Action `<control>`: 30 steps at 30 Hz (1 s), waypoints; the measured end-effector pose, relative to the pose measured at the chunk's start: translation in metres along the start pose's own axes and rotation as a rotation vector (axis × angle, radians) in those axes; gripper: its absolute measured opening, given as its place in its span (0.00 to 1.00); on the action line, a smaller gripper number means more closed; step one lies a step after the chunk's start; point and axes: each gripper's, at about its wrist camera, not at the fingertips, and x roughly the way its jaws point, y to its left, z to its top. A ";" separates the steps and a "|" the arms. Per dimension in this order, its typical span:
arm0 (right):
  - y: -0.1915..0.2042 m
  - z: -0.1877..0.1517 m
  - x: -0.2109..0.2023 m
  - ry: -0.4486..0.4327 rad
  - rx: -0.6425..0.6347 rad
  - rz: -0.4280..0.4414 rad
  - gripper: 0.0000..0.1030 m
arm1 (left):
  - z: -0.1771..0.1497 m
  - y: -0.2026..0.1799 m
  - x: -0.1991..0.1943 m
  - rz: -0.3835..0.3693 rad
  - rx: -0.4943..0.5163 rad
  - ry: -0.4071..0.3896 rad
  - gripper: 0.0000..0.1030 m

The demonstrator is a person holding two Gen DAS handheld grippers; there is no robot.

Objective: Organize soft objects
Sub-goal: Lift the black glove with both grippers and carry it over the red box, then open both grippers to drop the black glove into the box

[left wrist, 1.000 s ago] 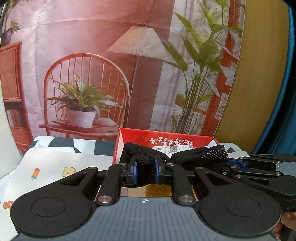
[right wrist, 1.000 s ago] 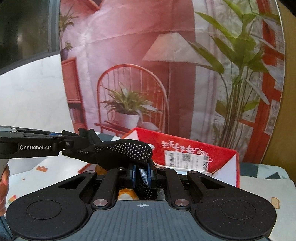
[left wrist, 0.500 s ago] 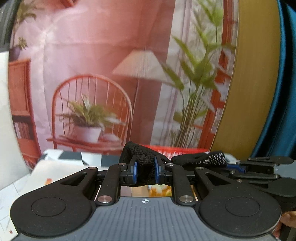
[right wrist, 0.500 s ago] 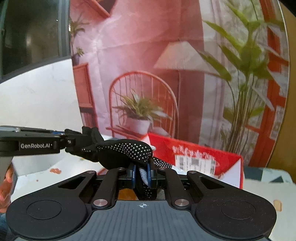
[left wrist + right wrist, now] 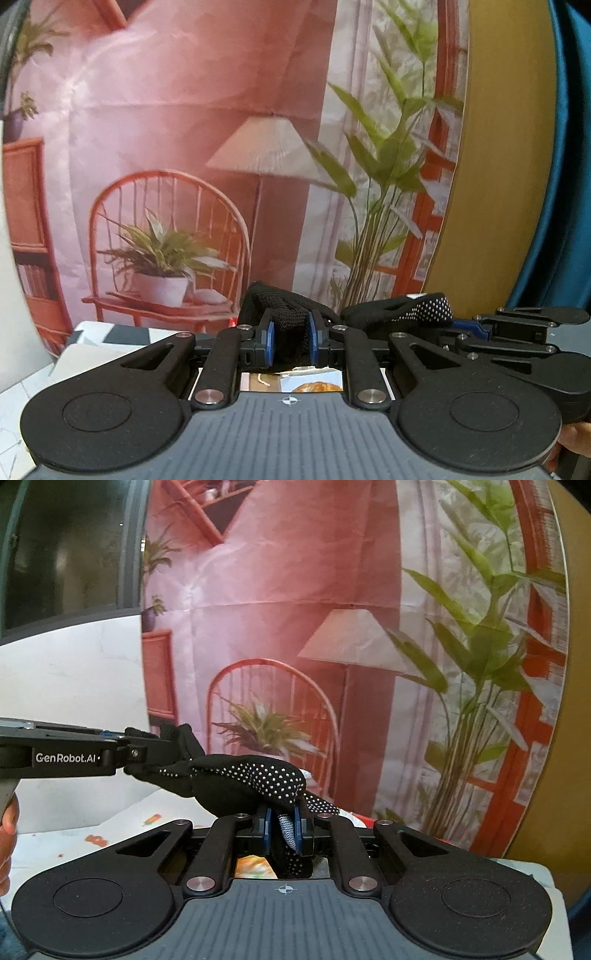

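The black glove (image 5: 251, 779) hangs in the air above the desk (image 5: 92, 354), stretched between both claws. The left claw (image 5: 290, 341) and right claw (image 5: 282, 829) are each clamped on it. Best to raise both evenly, so the glove stays taut.

Mounted just behind each gripper, facing forward and slightly down toward the printed backdrop (image 5: 184, 147) at twelve o'clock. Close on the black glove (image 5: 251, 779). Shared: glove, backdrop; right gripper (image 5: 476, 328) at three o'clock, left gripper (image 5: 147, 753) at nine.
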 end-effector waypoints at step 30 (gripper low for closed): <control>-0.095 -0.072 0.105 0.210 0.242 -0.134 0.31 | -0.029 0.021 0.113 -0.060 -0.015 0.273 0.65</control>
